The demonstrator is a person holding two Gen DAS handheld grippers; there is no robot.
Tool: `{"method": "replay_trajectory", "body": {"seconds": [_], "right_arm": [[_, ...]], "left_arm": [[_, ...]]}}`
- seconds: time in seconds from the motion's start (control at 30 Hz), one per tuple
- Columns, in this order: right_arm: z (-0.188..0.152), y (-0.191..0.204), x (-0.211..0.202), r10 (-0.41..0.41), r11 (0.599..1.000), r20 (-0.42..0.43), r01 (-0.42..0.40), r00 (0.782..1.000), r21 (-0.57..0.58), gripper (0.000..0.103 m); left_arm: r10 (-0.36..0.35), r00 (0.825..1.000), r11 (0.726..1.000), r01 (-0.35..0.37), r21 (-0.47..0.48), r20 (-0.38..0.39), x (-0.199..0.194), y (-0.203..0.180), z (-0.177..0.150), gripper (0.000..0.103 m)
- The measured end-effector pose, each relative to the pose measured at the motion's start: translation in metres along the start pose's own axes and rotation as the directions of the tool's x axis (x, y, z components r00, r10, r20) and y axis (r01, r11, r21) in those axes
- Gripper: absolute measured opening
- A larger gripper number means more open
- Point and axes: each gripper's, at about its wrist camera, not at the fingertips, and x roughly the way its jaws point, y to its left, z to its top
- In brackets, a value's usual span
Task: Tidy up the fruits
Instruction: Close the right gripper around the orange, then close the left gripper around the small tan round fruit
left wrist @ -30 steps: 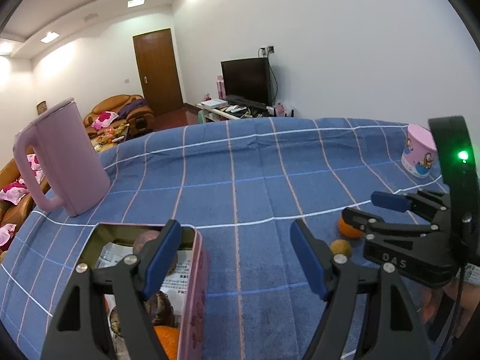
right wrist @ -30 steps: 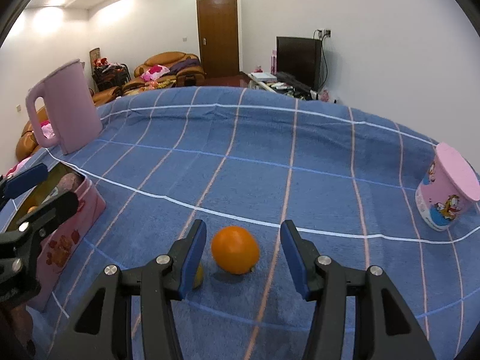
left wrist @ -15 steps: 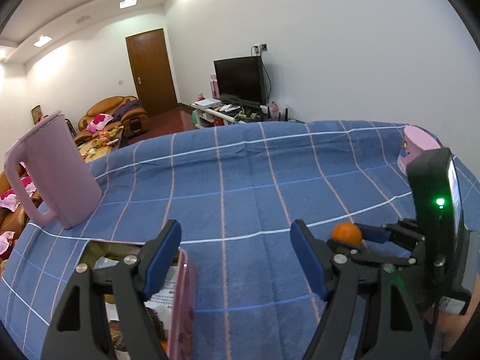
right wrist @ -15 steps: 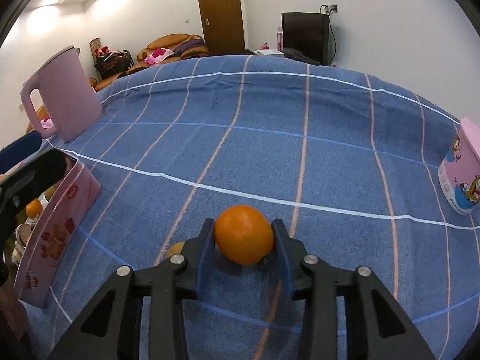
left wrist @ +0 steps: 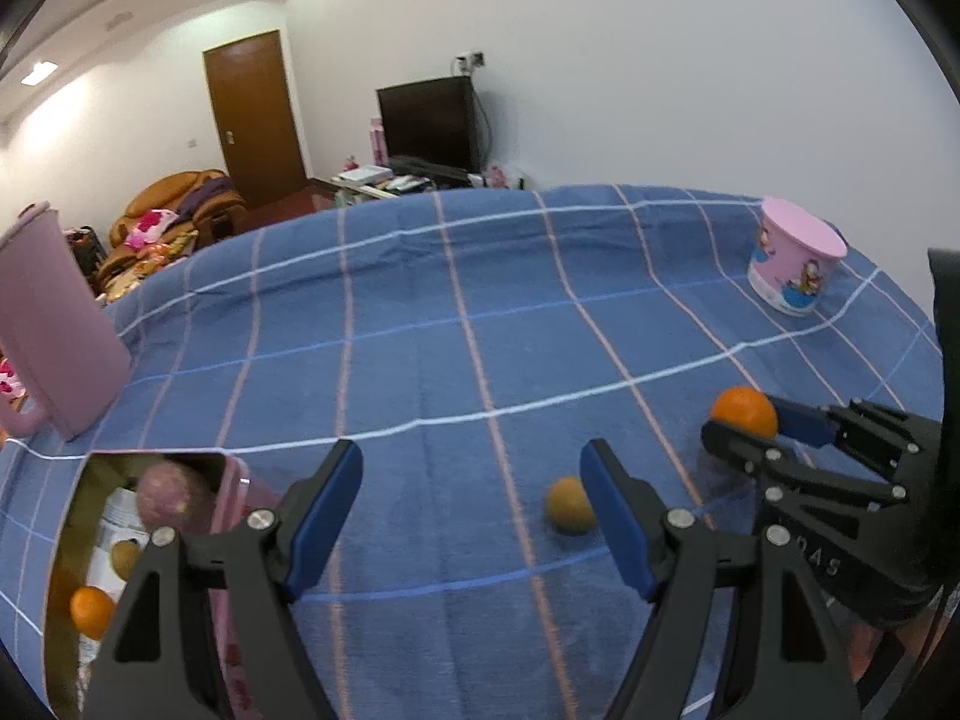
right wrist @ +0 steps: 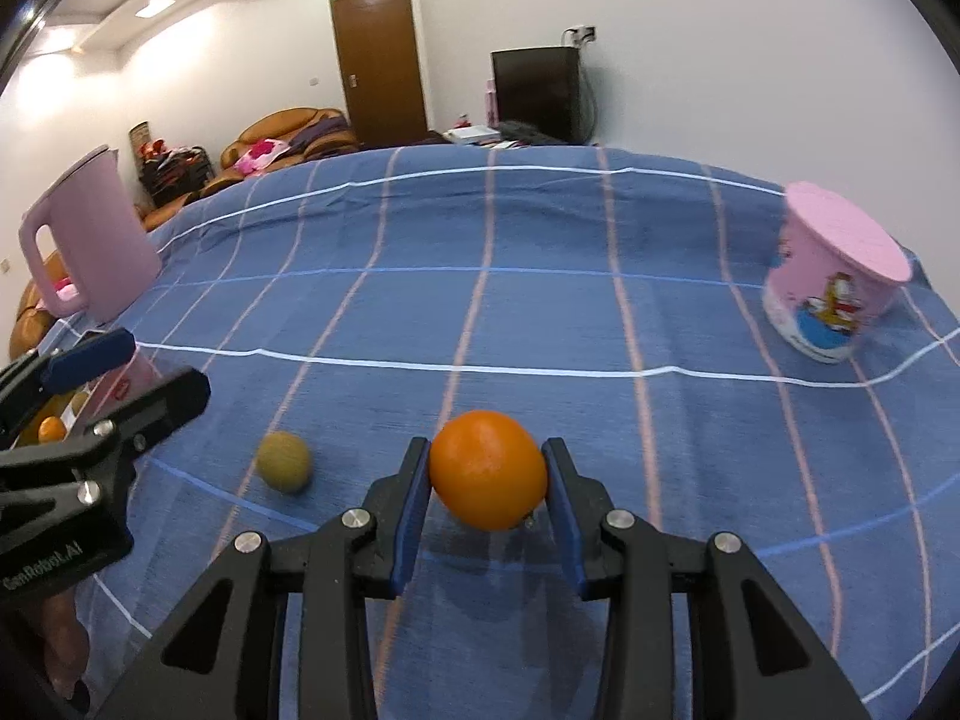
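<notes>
My right gripper is shut on an orange and holds it just above the blue checked cloth; the orange also shows in the left wrist view. A small yellow-brown fruit lies on the cloth to its left, and in the left wrist view it sits just inside my left gripper's right finger. My left gripper is open and empty. A pink tin box at the lower left holds a purple-brown fruit, a small orange and other fruit.
A pink kettle stands at the far left of the table. A pink cartoon cup, upside down, stands at the right. The table's far edge drops off toward a sofa, a TV and a door.
My right gripper closed on the orange and lifted it slightly off the cloth. The left gripper shifted so the tin box and small yellow-brown fruit come into view.
</notes>
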Motion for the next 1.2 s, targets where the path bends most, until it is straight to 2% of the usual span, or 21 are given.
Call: {"method": "replay_trajectory", "body": {"seconds": [0.2, 0.27, 0.37, 0.53, 0.67, 0.73, 0.87, 1.0, 1.2], "right_arm": [[-0.002, -0.012, -0.009, -0.001, 0.999, 0.032, -0.001, 0.999, 0.049, 0.039], [-0.001, -0.013, -0.008, -0.002, 0.998, 0.033, 0.0, 0.999, 0.057, 0.039], [-0.001, -0.012, -0.007, -0.004, 0.999, 0.031, 0.002, 1.0, 0.053, 0.039], [-0.001, -0.008, -0.004, -0.009, 0.999, 0.021, 0.008, 1.0, 0.036, 0.039], [-0.002, -0.008, -0.003, -0.009, 0.999, 0.016, 0.009, 1.0, 0.033, 0.039], [-0.002, -0.008, -0.003, -0.01, 0.999, 0.015, 0.01, 1.0, 0.031, 0.039], [-0.001, -0.005, -0.002, -0.004, 1.0, 0.012, 0.004, 1.0, 0.017, 0.039], [-0.001, 0.0, -0.001, 0.031, 1.0, 0.006, -0.031, 0.999, -0.006, 0.039], [-0.002, 0.002, -0.005, 0.047, 0.999, 0.027, -0.047, 0.999, -0.012, 0.039]], "left_arm": [[-0.072, 0.995, 0.997, 0.072, 0.0, -0.064, 0.02, -0.012, -0.004, 0.076], [-0.073, 0.994, 0.997, 0.074, 0.006, -0.08, 0.025, -0.015, -0.006, 0.074], [-0.09, 0.991, 0.995, 0.093, 0.021, -0.096, 0.029, -0.02, -0.008, 0.063], [-0.111, 0.987, 0.992, 0.118, 0.05, -0.118, 0.035, -0.029, -0.011, 0.054], [-0.141, 0.978, 0.986, 0.152, 0.063, -0.153, 0.042, -0.032, -0.012, 0.04], [-0.151, 0.975, 0.984, 0.163, 0.065, -0.165, 0.044, -0.033, -0.012, 0.039], [-0.181, 0.97, 0.98, 0.192, 0.052, -0.161, 0.044, -0.03, -0.012, 0.029], [-0.202, 0.968, 0.976, 0.211, 0.046, -0.147, 0.041, -0.029, -0.013, 0.029], [-0.184, 0.979, 0.982, 0.188, 0.036, -0.086, 0.029, -0.024, -0.014, 0.029]]}}
